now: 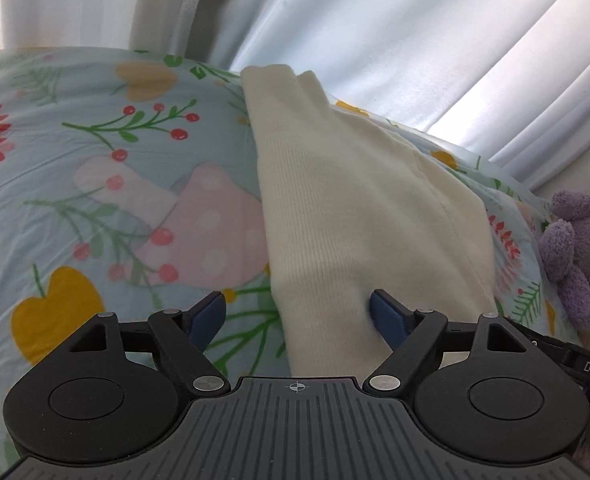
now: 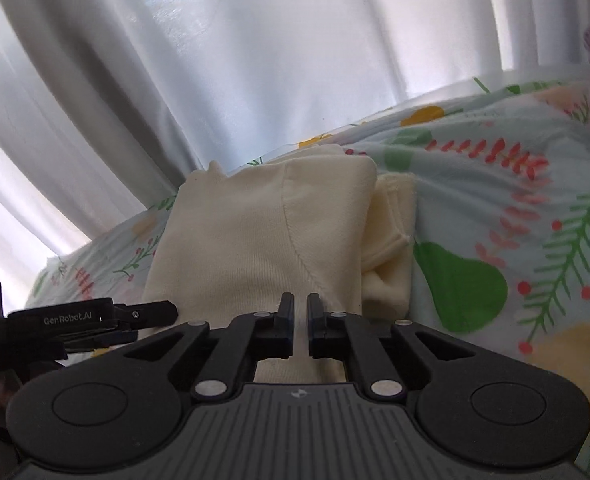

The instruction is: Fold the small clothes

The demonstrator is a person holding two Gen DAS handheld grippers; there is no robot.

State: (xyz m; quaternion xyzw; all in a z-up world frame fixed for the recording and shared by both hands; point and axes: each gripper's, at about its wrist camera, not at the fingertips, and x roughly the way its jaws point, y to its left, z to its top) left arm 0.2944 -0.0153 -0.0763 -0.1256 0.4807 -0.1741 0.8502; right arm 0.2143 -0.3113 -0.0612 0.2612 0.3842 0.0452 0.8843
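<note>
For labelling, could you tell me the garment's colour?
Plain cream garment, clearest in the left wrist view.

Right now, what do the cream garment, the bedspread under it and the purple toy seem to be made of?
Cream garment: looks like a soft ribbed knit, matte; fine vertical ribs and a stitched seam show. Floral bedspread: thin, smooth woven cloth, probably printed cotton, with flat colours and fine creases. Purple plush toy: fuzzy pile fabric, likely synthetic plush; its tufted surface is visible.

Garment on bedspread, curtain behind.
You see the folded garment (image 1: 359,208) on the bedspread (image 1: 95,160), plush toy (image 1: 583,248) right.
</note>
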